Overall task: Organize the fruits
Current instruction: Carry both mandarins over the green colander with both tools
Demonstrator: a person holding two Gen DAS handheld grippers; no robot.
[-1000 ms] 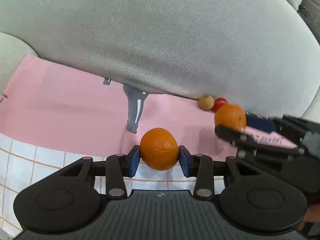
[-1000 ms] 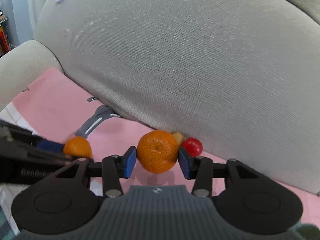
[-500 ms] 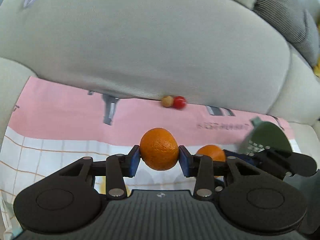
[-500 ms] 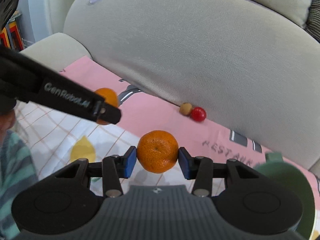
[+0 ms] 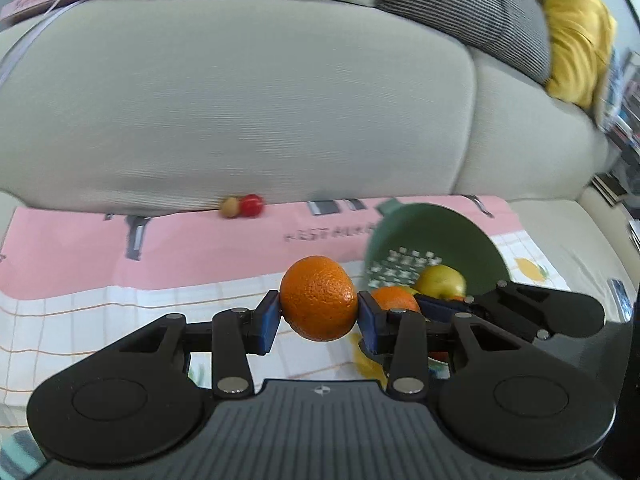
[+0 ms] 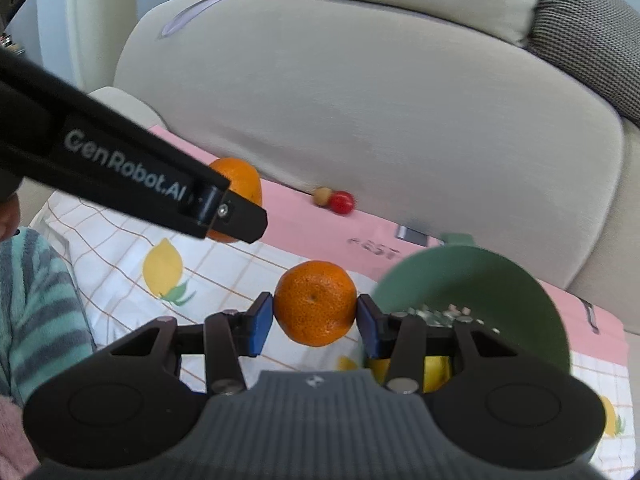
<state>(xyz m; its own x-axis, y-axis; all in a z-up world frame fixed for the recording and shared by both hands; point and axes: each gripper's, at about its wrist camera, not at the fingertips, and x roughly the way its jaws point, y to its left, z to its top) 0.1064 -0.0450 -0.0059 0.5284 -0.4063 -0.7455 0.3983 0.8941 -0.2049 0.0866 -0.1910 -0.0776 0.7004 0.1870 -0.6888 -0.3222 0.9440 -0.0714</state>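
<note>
- The left gripper [image 5: 318, 312] is pinching an orange [image 5: 318, 298] between its blue pads at frame centre in the left wrist view; the fruit is hanging above the cloth, touching nothing else.
- The right gripper [image 6: 315, 319] is likewise pinching a second orange [image 6: 315, 303] at frame centre in its own view.
- In the left view, the right gripper's body is covering the lower rim of the green bowl [image 5: 452, 232] at right of centre; the second orange is showing only partly behind the left gripper's right pad.
- A yellow-green apple [image 5: 442, 280] is lying inside the bowl; in the right view only a yellow sliver is showing below the linkage, and what it is cannot be told.
- In the right view, the left gripper's branded arm is crossing the upper left and hiding part of the first orange.
- A checked cloth with lemon prints [image 6: 164, 268] is covering the seat, with a pink printed cloth [image 5: 200, 248] beyond it; its lettering is blurred.
- A red fruit [image 5: 251, 205] and a tan fruit [image 5: 230, 207] are touching each other at the foot of the beige sofa back [image 5: 240, 112].
- Only the left view is showing the yellow cushion [image 5: 576, 44] at upper right; only the right view is showing a striped sleeve [image 6: 36, 308] at lower left.
</note>
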